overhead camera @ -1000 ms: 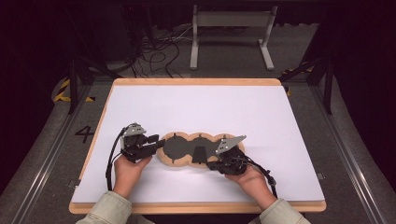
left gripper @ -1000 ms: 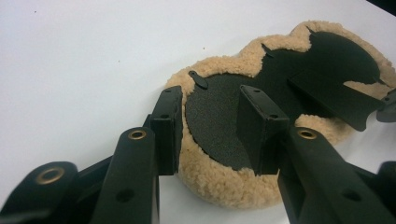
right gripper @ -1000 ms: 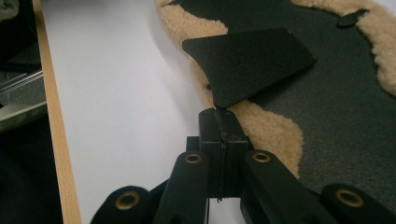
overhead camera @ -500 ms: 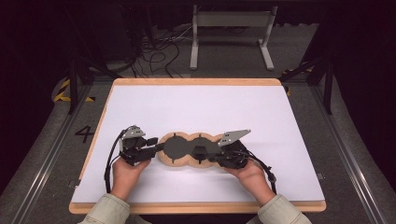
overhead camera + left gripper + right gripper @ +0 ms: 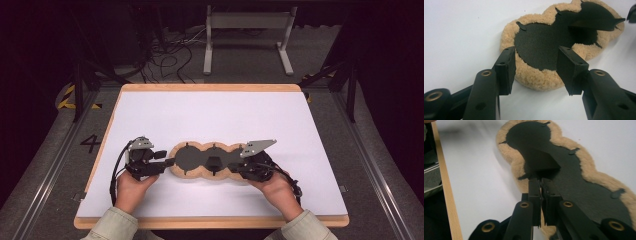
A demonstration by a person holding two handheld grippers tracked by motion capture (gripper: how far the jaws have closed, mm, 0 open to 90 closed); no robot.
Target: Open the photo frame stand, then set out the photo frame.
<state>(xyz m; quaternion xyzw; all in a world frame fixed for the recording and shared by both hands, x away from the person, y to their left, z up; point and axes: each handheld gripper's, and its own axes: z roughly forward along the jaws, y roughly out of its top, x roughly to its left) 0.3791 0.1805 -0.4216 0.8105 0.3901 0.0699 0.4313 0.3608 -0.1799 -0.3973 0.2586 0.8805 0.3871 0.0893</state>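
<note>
A: The fleece pad (image 5: pixel 205 161) lies near the table's (image 5: pixel 210 110) front edge, long axis running left to right.

B: Left gripper (image 5: pixel 167 162) has just been spreading, its jaws astride the pad's left end; right gripper (image 5: pixel 235 167) pinches its black flap (image 5: pixel 541 161).

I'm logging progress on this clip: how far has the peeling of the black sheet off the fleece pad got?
Done: the right gripper has pinched the black sheet and lifted a flap at its end. In hand: the left gripper straddles the other end of the tan fleece pad, jaws just opened wider, pads not pressing. Left: most of the sheet still lies flat on the pad.
</note>
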